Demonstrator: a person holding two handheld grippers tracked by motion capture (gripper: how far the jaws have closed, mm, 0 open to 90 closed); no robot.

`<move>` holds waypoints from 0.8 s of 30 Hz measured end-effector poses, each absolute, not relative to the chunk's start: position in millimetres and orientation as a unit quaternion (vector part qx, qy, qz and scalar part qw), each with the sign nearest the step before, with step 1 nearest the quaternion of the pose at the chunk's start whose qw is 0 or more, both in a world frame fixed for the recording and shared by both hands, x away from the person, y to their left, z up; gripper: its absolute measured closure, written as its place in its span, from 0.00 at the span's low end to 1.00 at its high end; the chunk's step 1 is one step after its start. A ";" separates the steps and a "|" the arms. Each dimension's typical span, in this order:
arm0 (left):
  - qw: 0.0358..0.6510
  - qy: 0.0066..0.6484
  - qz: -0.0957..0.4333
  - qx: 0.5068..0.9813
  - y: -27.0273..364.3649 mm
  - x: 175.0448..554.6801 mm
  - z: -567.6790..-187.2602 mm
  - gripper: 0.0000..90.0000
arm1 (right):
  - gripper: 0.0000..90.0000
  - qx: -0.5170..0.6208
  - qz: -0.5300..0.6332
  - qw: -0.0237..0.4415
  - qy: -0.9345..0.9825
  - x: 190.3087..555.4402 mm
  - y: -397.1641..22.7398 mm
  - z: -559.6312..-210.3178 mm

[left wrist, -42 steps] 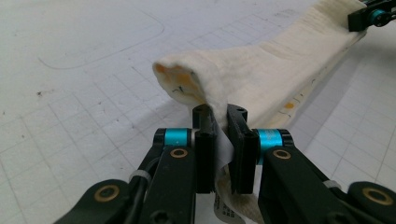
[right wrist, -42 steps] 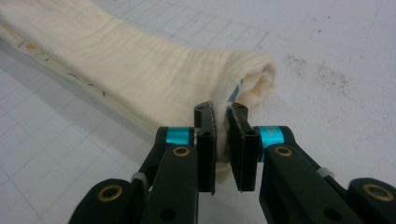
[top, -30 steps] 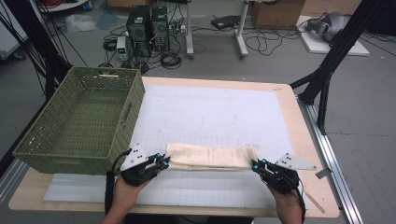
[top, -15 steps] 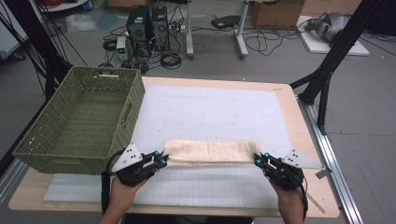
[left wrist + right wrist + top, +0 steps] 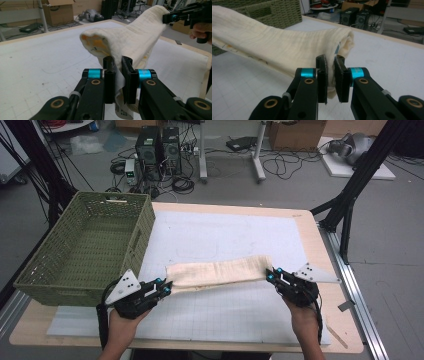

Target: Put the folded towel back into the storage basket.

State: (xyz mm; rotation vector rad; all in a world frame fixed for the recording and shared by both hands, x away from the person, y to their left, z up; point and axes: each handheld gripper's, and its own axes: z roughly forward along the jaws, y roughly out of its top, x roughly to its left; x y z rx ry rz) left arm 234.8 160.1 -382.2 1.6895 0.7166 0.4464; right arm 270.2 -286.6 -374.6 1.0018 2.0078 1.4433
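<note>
Above the white gridded mat [image 5: 225,315], both grippers' fingers pinch a crinkly cream cloth [image 5: 220,271] stretched between them

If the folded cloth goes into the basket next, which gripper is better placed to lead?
Left, probably. The left gripper grips the cloth end beside the green basket; the right gripper holds the far end.
</note>
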 end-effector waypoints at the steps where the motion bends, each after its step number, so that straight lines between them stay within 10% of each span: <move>1: 0.588 0.309 0.195 0.722 162.6 233.3 -379.5 0.91 | 0.91 0.363 0.525 0.235 0.733 272.6 -284.8 -373.1; 24: 0.589 0.337 0.244 0.693 217.4 212.0 -349.8 0.91 | 0.91 0.299 0.538 0.233 0.753 338.5 -208.2 -330.7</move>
